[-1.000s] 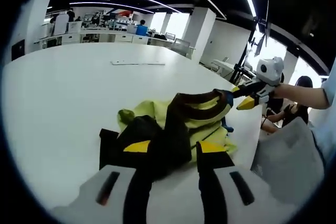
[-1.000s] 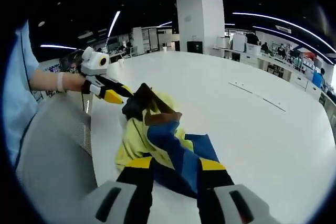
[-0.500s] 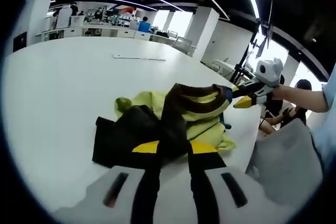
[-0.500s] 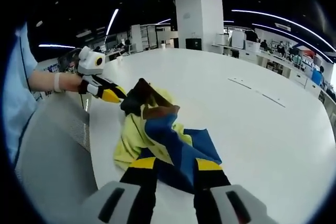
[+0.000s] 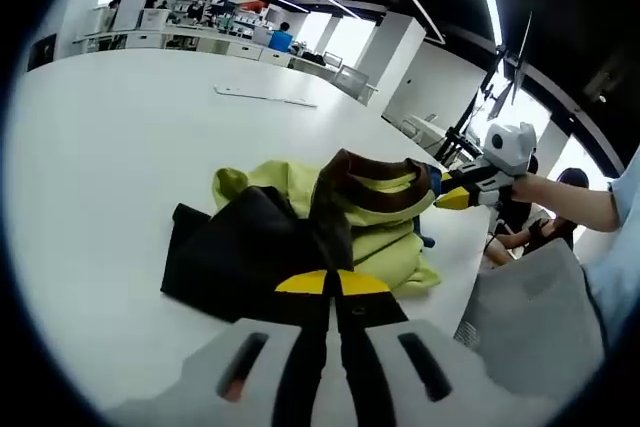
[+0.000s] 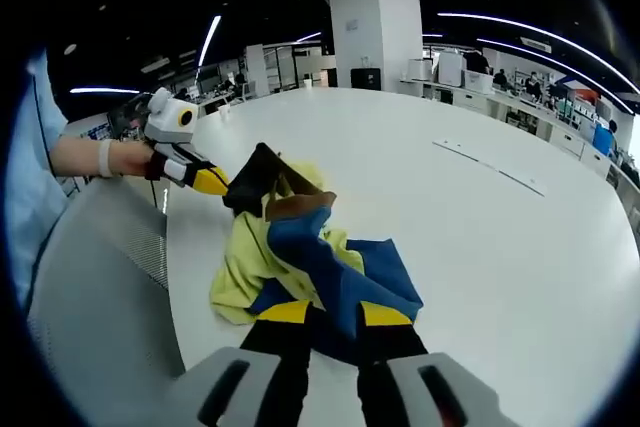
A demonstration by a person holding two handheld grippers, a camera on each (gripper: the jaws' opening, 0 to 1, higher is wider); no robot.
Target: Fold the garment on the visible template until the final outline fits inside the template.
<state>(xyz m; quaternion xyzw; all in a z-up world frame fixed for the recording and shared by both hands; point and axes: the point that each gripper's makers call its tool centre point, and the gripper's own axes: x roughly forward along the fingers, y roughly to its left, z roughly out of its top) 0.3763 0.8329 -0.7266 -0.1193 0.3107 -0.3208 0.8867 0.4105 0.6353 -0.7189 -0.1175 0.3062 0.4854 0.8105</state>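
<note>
Jaws of left gripper point(image 5: 331, 284) now pinched shut on garment point(image 5: 330, 212), apart a second ago; right gripper point(image 6: 327, 314) clamped on blue fabric; bundle bunched near table point(image 6: 480, 237) edge, unfolded yet.

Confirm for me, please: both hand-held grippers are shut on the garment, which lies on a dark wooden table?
Not quite: the table is white, not dark wood, as the right gripper view shows. Both the left hand-held gripper and the right hand-held gripper are indeed shut on the garment.
</note>
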